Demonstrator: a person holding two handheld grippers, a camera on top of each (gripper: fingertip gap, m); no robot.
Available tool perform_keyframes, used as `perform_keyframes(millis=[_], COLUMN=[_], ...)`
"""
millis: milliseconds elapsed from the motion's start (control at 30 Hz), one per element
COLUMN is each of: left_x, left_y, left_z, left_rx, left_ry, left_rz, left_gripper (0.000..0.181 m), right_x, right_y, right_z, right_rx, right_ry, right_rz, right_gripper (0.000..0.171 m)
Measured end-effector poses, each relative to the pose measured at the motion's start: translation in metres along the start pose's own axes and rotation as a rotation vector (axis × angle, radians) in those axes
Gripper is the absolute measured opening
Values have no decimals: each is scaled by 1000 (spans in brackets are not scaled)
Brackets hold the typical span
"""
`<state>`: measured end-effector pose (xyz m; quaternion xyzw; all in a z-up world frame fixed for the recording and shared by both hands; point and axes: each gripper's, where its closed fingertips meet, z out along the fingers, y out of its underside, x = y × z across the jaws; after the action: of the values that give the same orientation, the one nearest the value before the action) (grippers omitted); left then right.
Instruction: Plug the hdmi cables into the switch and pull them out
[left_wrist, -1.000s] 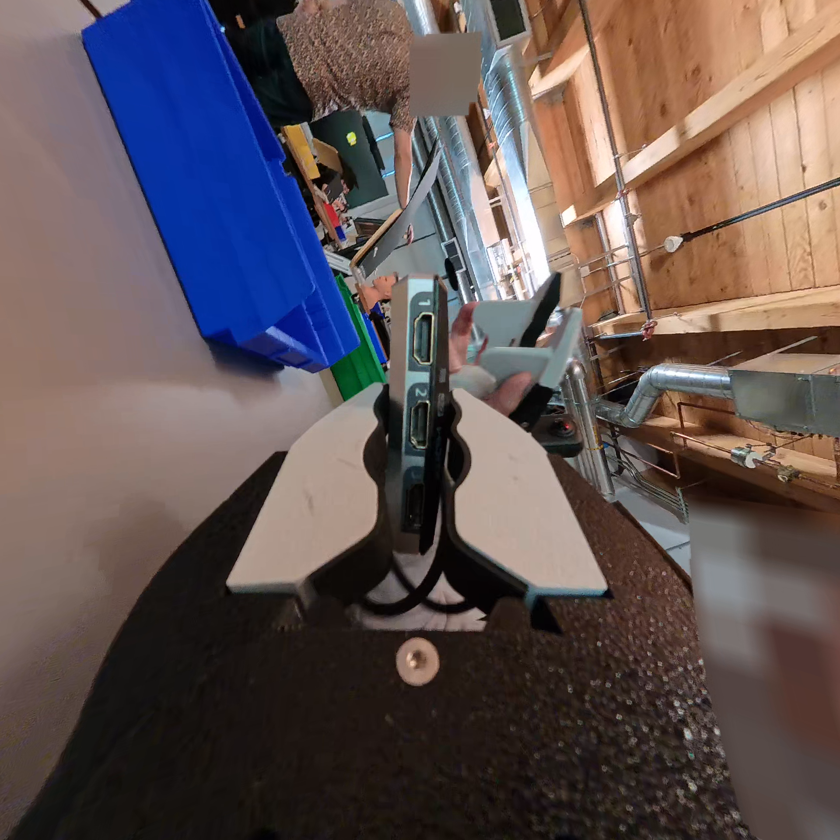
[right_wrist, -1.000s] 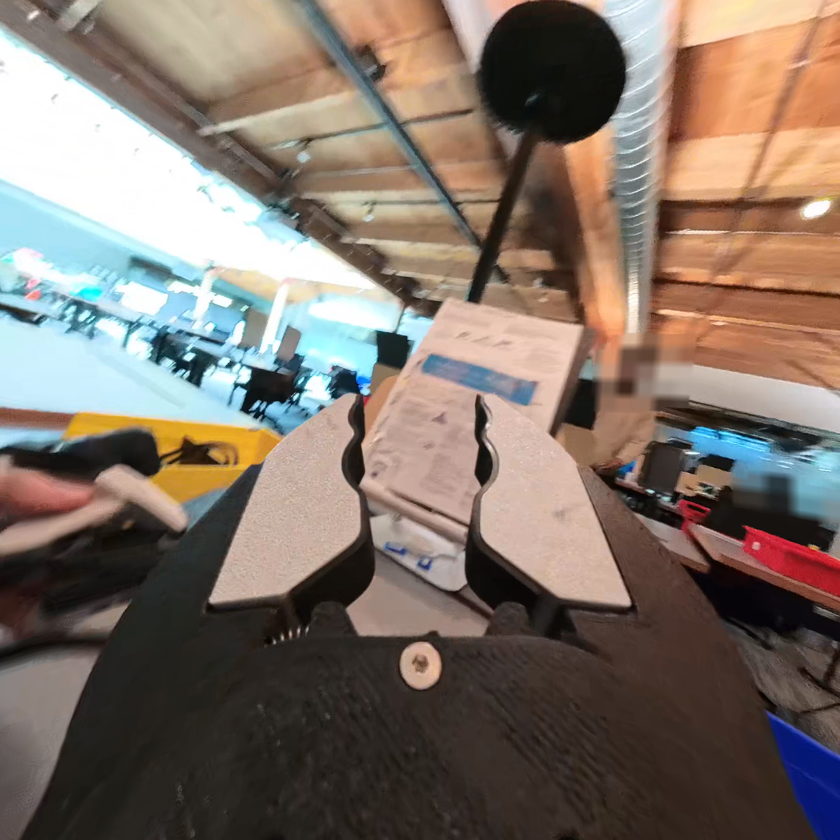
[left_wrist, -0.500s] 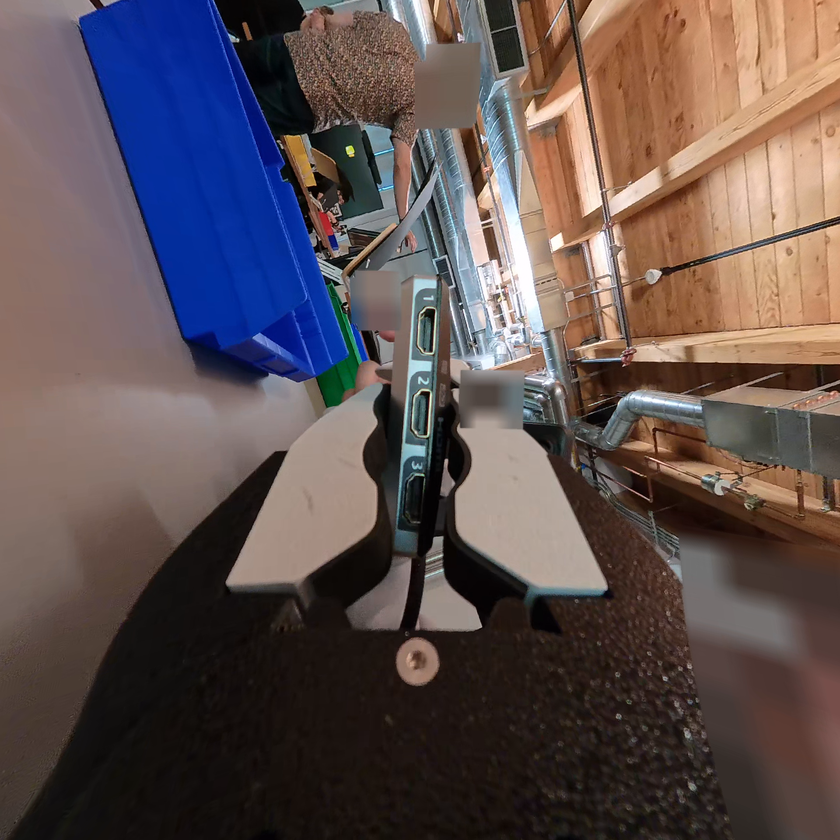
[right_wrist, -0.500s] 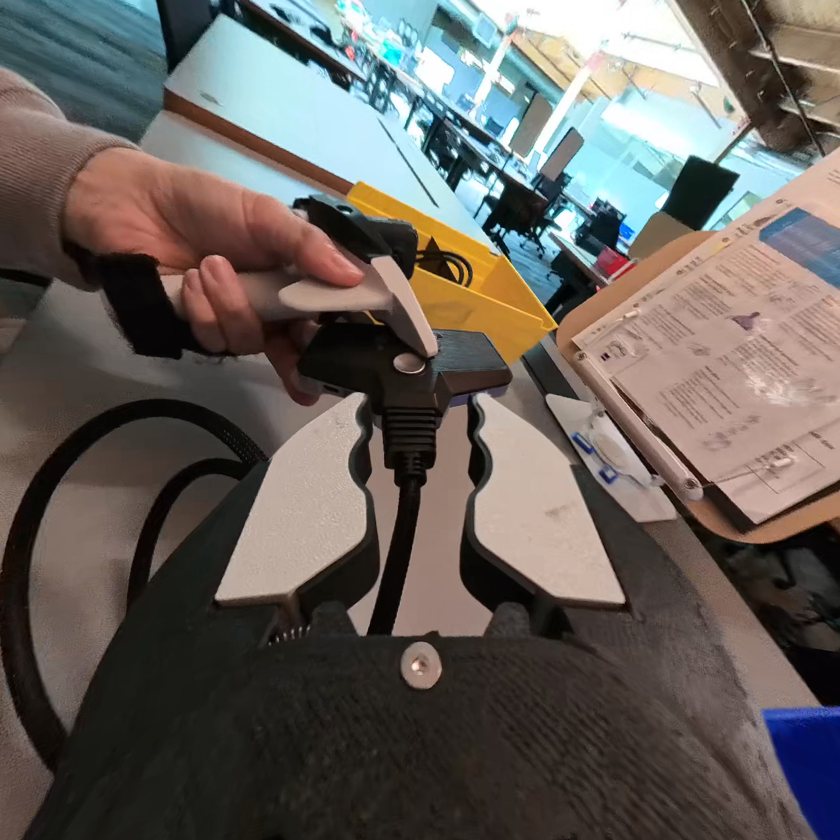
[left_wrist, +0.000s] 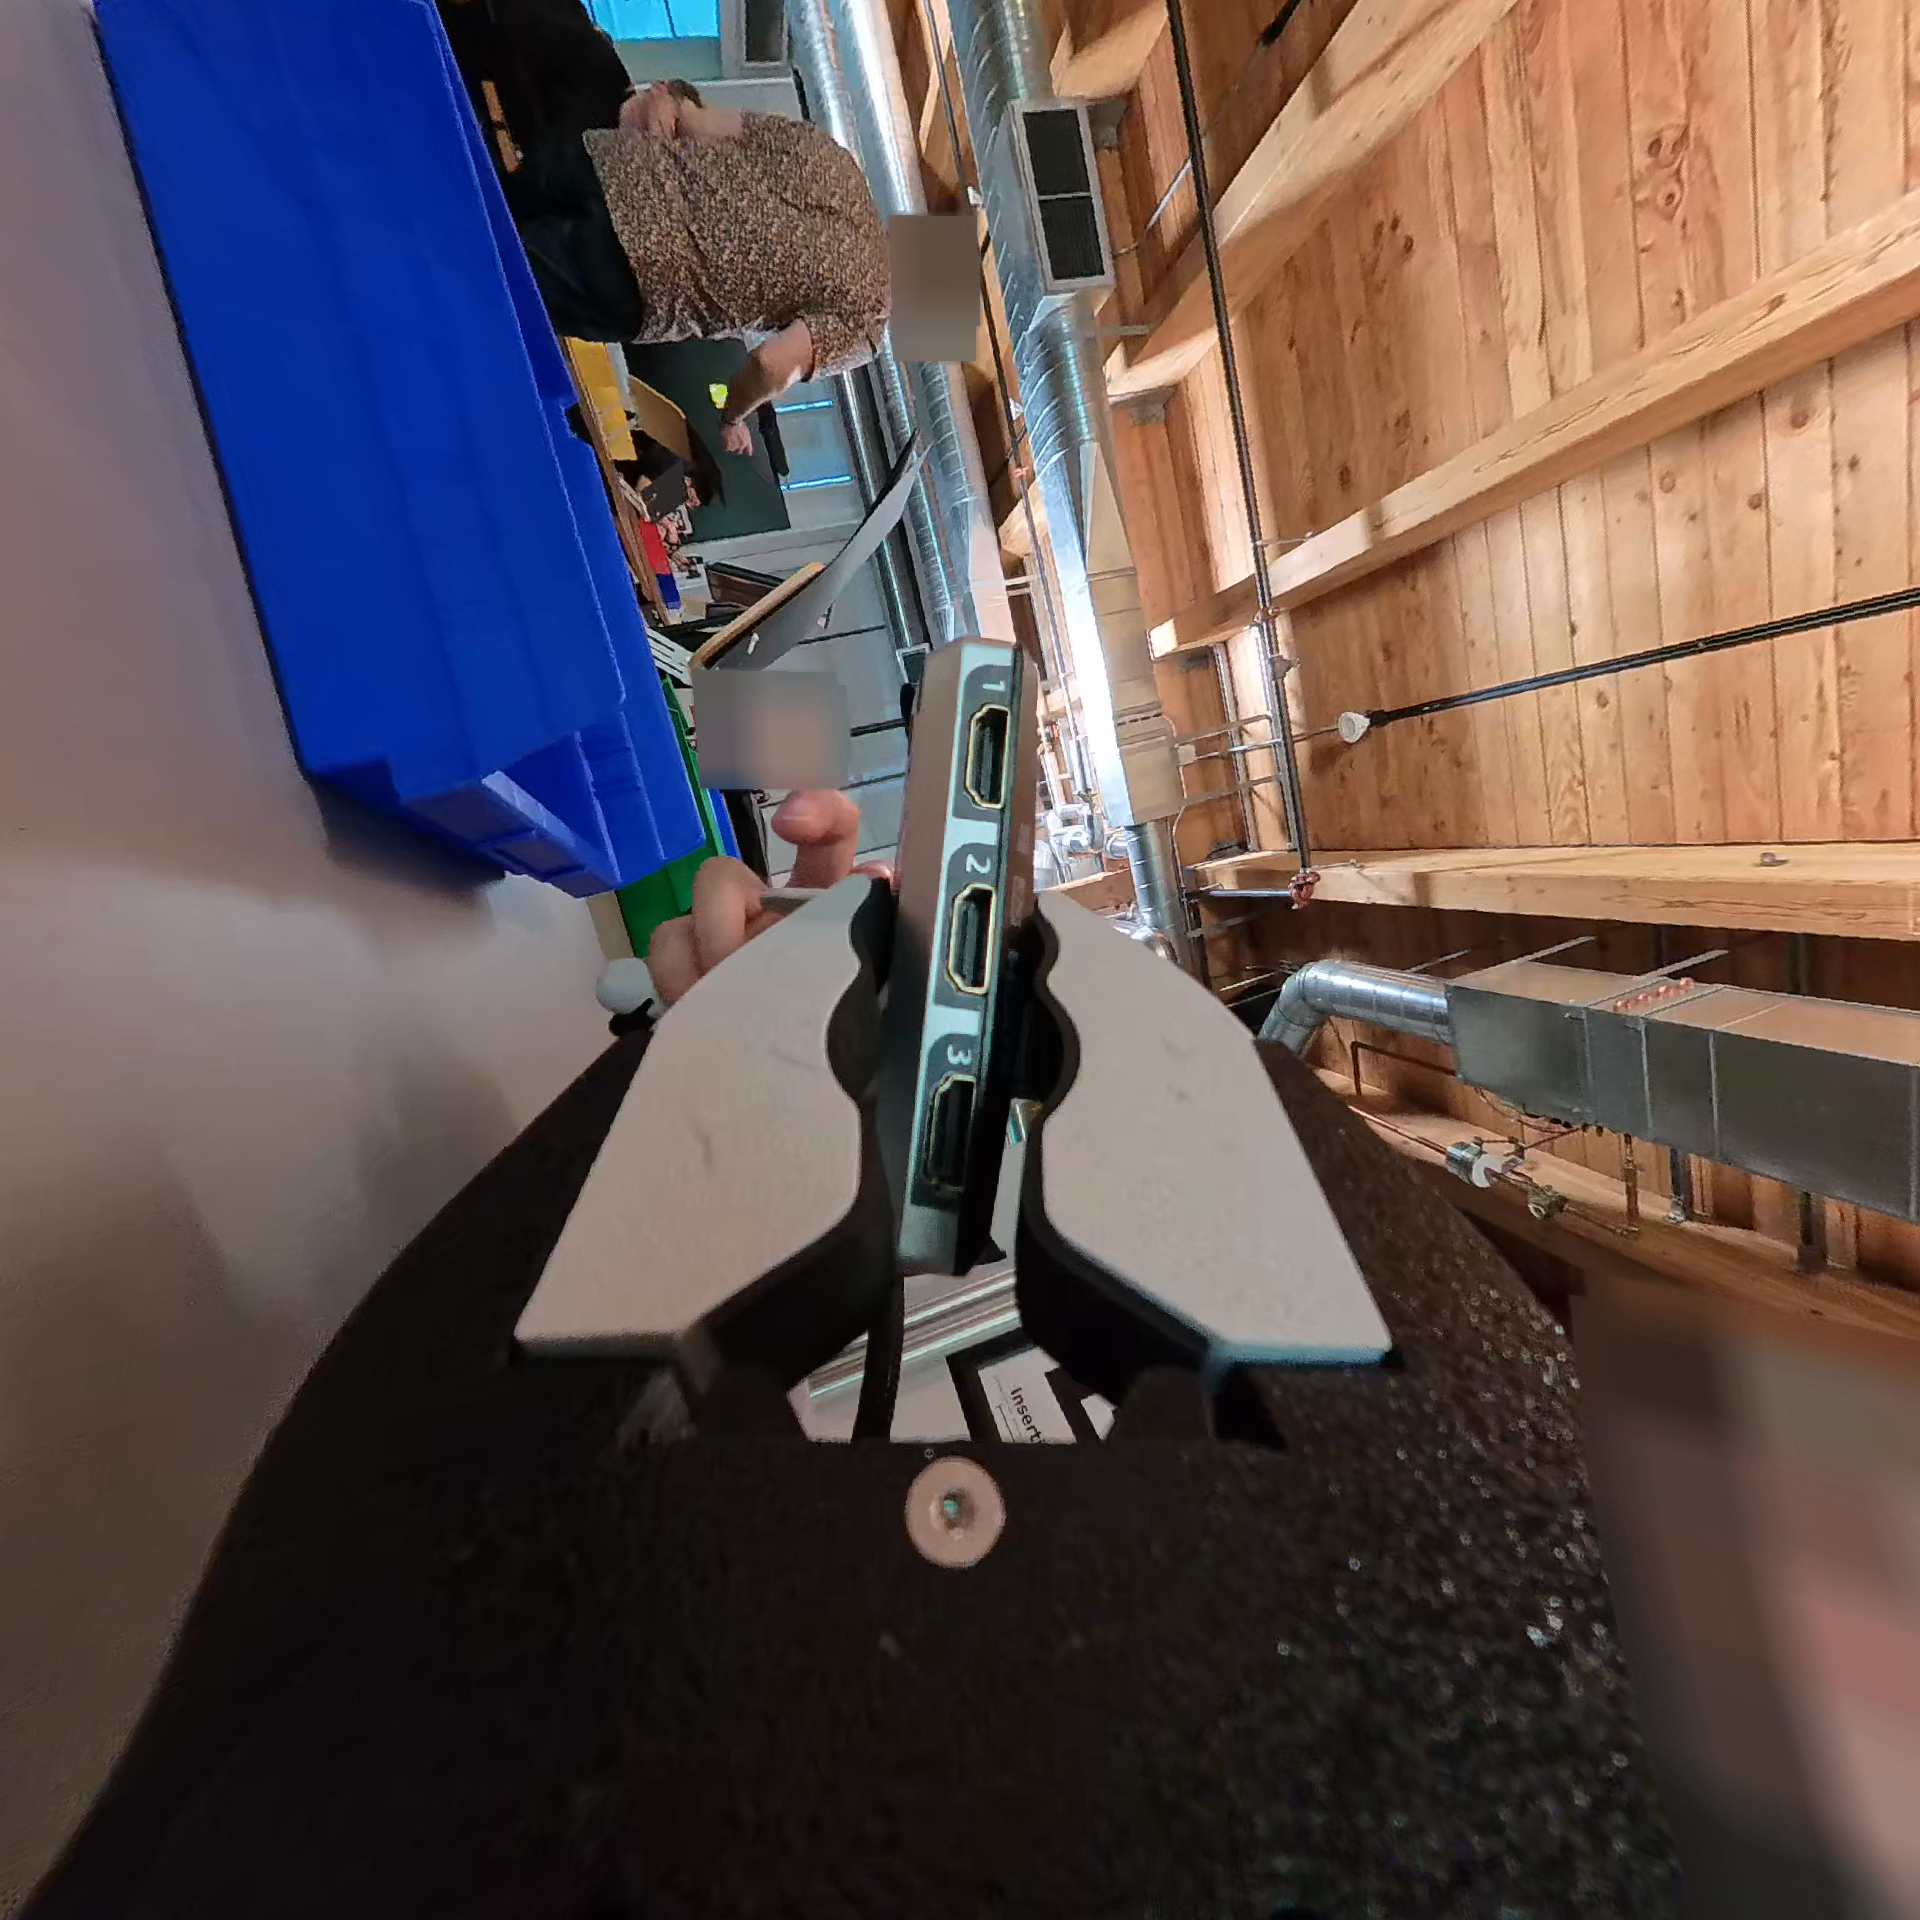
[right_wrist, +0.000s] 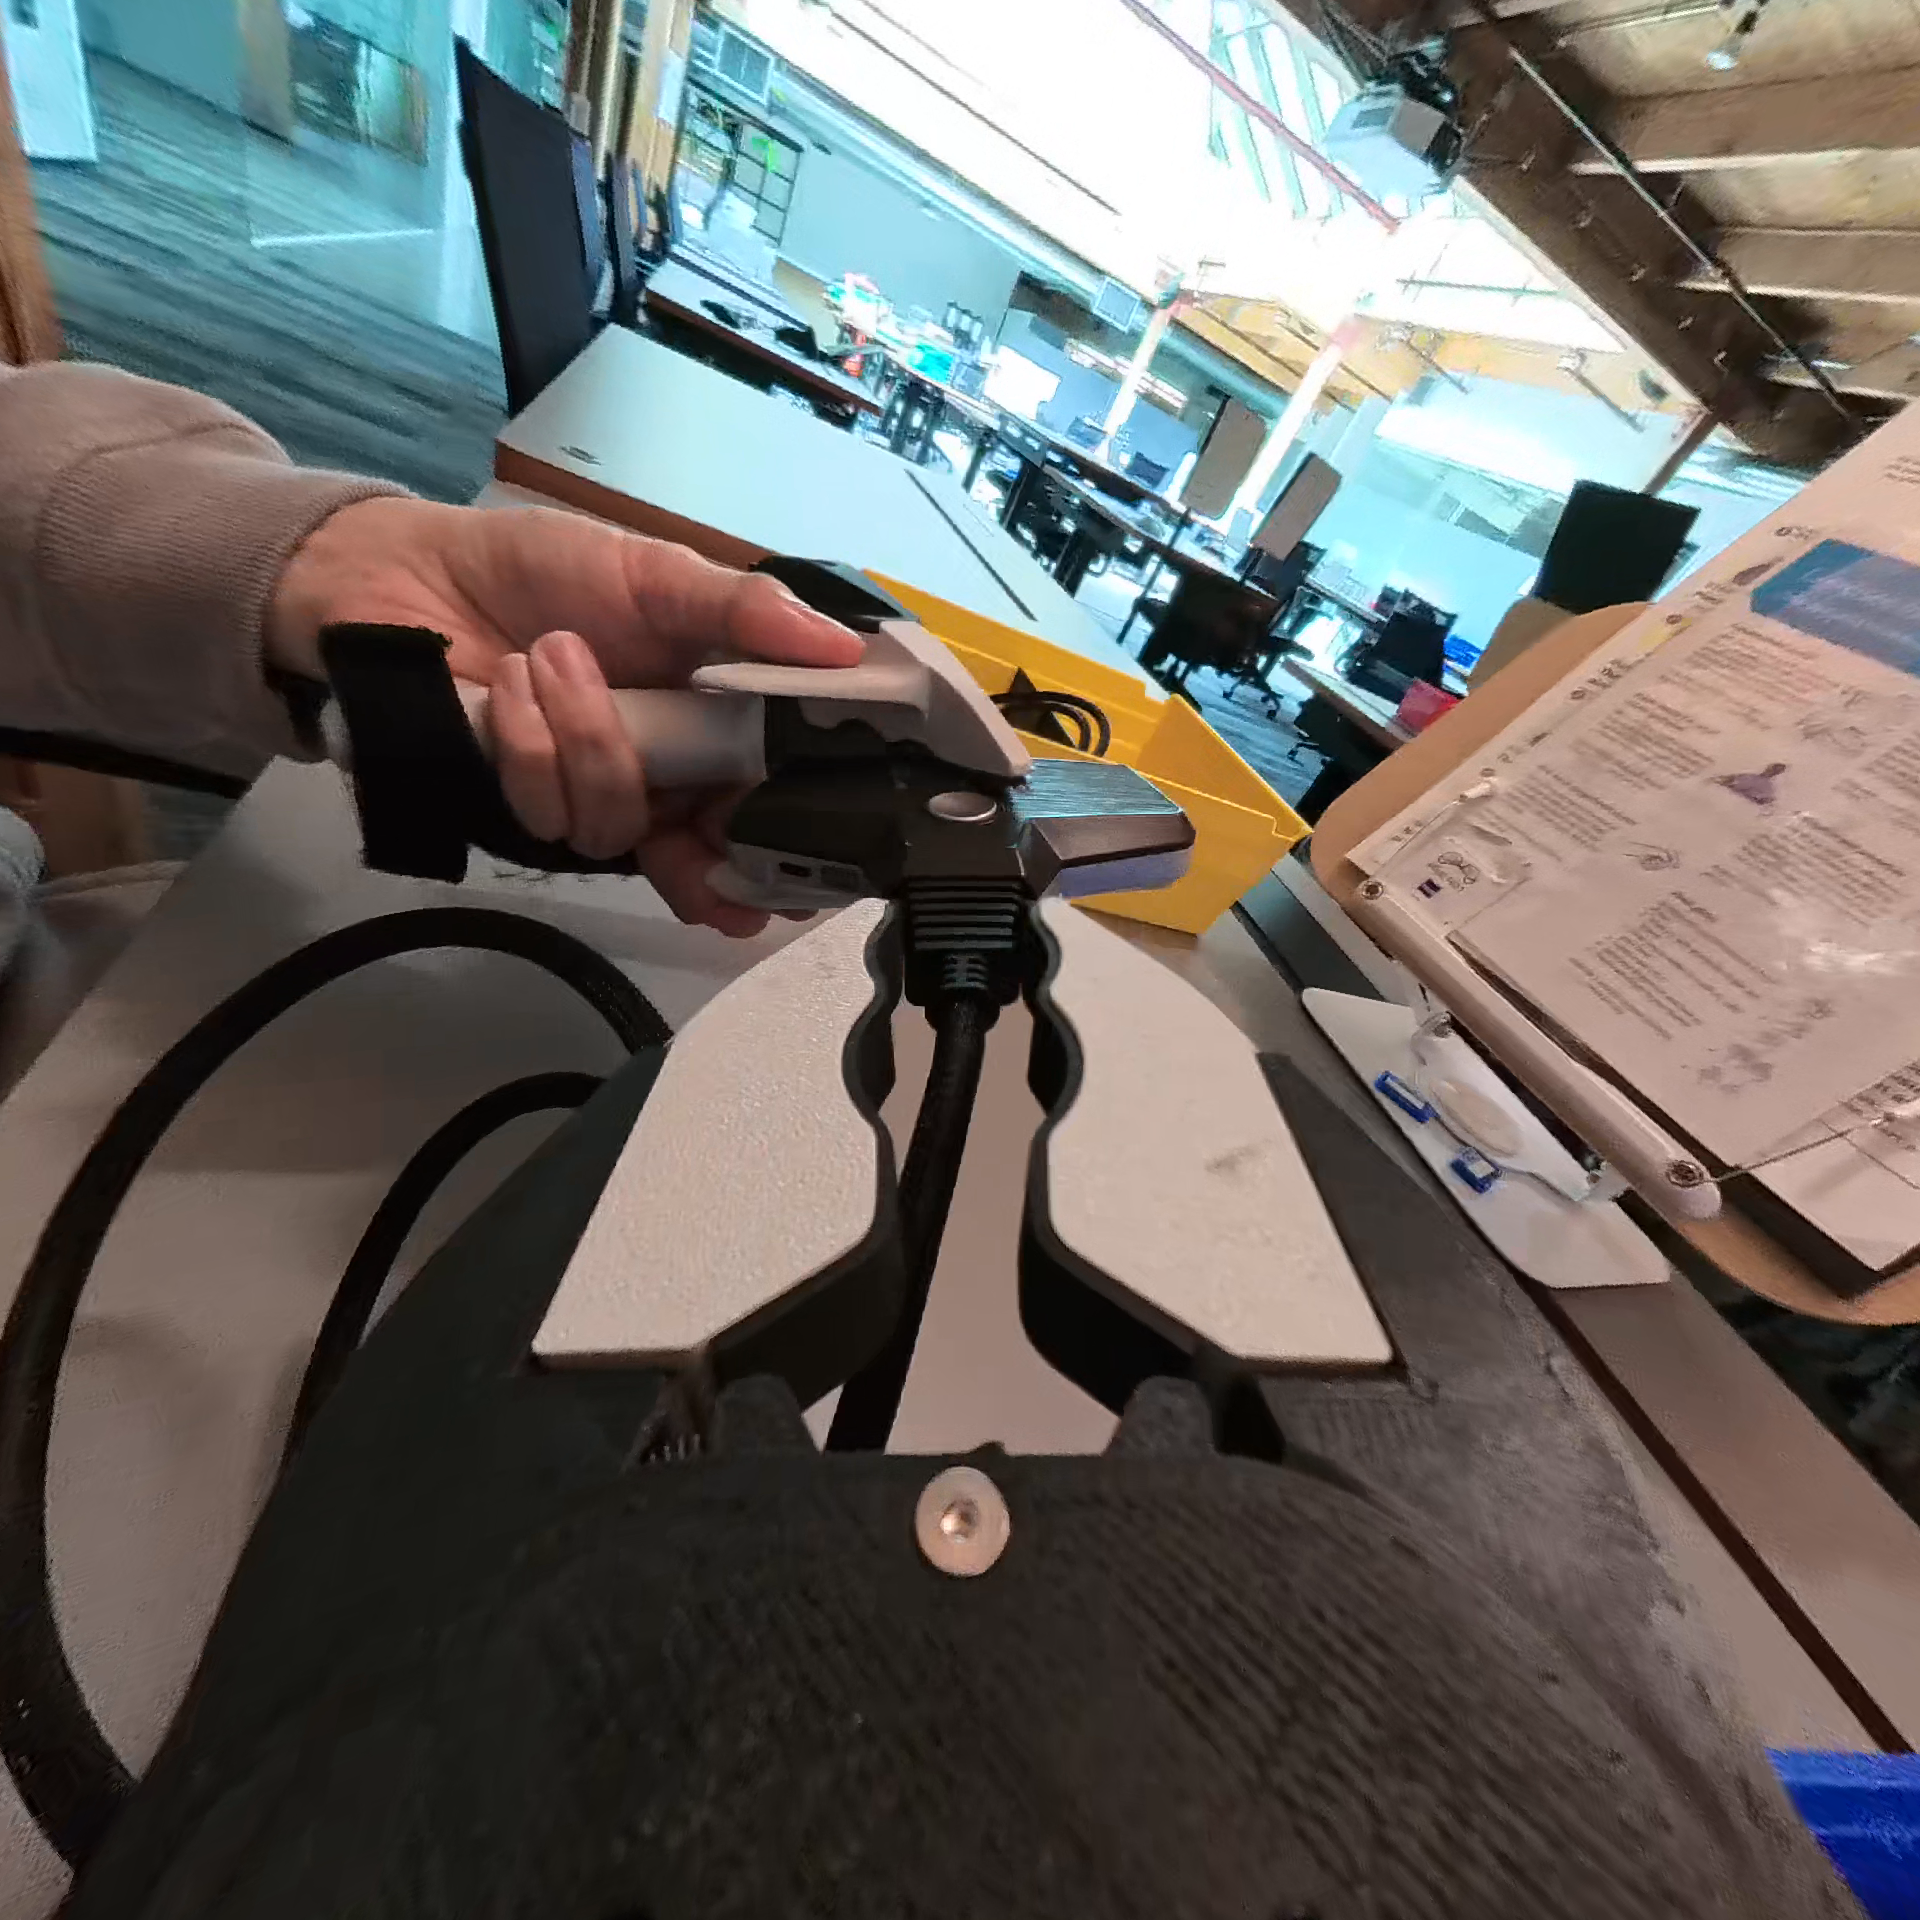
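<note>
My left gripper (left_wrist: 956, 920) is shut on the grey HDMI switch (left_wrist: 987, 748), holding it on edge above the table. Its three numbered ports face the camera and are empty. In the right wrist view a hand holds the left gripper (right_wrist: 914, 800), clamped on the switch (right_wrist: 1101, 821) from above and below. My right gripper (right_wrist: 966, 930) is shut on the ribbed black HDMI plug (right_wrist: 961, 894), which sits in the switch's near edge. Its thick black cable (right_wrist: 930, 1164) runs back between my fingers and loops on the table to the left (right_wrist: 312, 966).
A blue bin (left_wrist: 395, 468) stands on the white table (right_wrist: 260, 1164) beside the left gripper. A yellow bin (right_wrist: 1174, 769) with cables lies behind the switch. A tilted board with printed sheets (right_wrist: 1662, 935) stands on the right. A person (left_wrist: 748, 239) stands far off.
The right gripper swung down from facing the ceiling, came up to the plug at the switch and closed on it. The left gripper kept hold of the switch, which tilted slightly.
</note>
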<state>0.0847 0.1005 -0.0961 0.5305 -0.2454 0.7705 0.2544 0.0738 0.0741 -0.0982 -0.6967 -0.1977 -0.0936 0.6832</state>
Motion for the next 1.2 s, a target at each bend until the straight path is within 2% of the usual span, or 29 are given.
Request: perform_keyframes(millis=[200, 367, 567, 633, 700, 800, 833, 900, 1000, 1100, 1200], left_x=[3, 11, 33, 48, 62, 59, 56, 53, 46, 30, 28], left_y=[-9, -12, -29, -33, -28, -21, -18, -7, 12, 28, 26], left_z=[0, -1, -14, -24, -33, -38, -38, -32, -21, -14, -13], left_rx=[47, 36, 49, 36, -15, -161, -217, -318, -448, -575, -533], left_ry=[4, -5, 25, 20, -37, -286, -351, -406, -413, -350, -345], left_rz=[-8, 82, 322, 579, 974, 1695, 1900, 2211, 2539, 2751, 2846], left_gripper=[25, 26, 26, 27, 30, 52, 60, 63, 68, 50, 39], right_x=[3, 6, 17, 24, 28, 20, 16, 9, -4, -21, -29], right_y=[5, 4, -9, -18, -27, -29, -29, -30, -28, -23, -25], right_z=[7, 12, 1, -12, -25, -35, -34, -28, -14, 1, 9], right_rx=[-28, -29, 16, 73, 137, 182, 192, 210, 201, 153, 160], right_ry=[55, 78, 111, 121, 99, -22, -57, -112, -190, -260, -279], right_rz=[-86, -80, -34, 20, 90, 211, 234, 275, 314, 326, 306], right_gripper=[21, 21, 22, 22, 22, 21, 21, 21, 21, 21, 21])
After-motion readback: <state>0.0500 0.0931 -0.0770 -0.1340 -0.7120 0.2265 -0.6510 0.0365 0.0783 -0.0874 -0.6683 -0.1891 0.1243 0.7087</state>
